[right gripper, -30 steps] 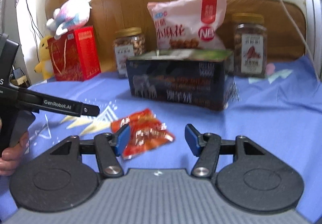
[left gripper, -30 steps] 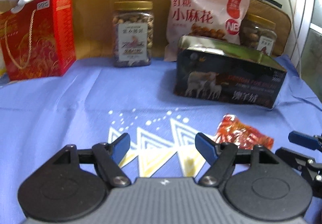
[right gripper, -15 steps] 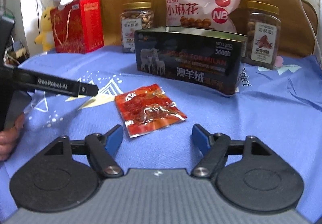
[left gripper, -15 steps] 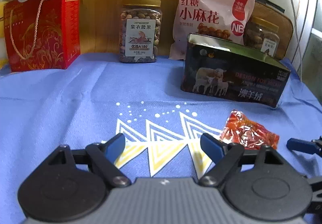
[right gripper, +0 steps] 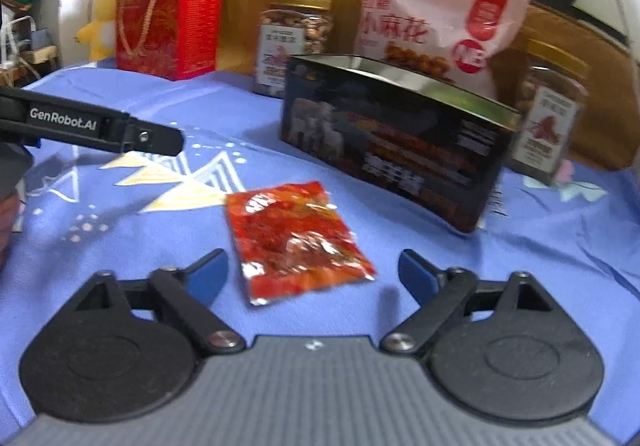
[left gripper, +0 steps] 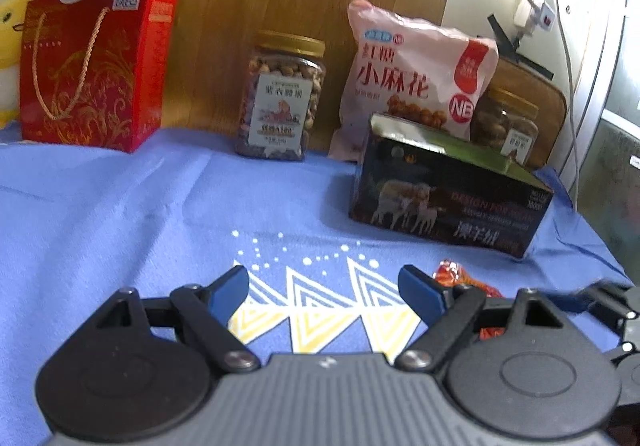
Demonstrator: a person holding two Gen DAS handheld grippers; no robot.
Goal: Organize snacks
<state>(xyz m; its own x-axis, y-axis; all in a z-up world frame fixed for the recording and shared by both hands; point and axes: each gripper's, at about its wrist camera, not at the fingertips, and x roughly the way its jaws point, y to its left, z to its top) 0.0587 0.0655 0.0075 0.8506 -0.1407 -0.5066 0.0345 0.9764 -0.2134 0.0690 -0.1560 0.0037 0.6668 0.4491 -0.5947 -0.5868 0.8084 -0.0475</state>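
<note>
Task barely begun: red snack packet lies loose beside dark box; right gripper and left gripper fingers apart, empty.

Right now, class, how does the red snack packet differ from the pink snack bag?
The red snack packet lies flat on the blue cloth near the right gripper; the pink snack bag stands upright at the back, behind the dark box. The packet looks shiny and translucent, the bag matte and opaque. Both are sealed soft packs.
</note>
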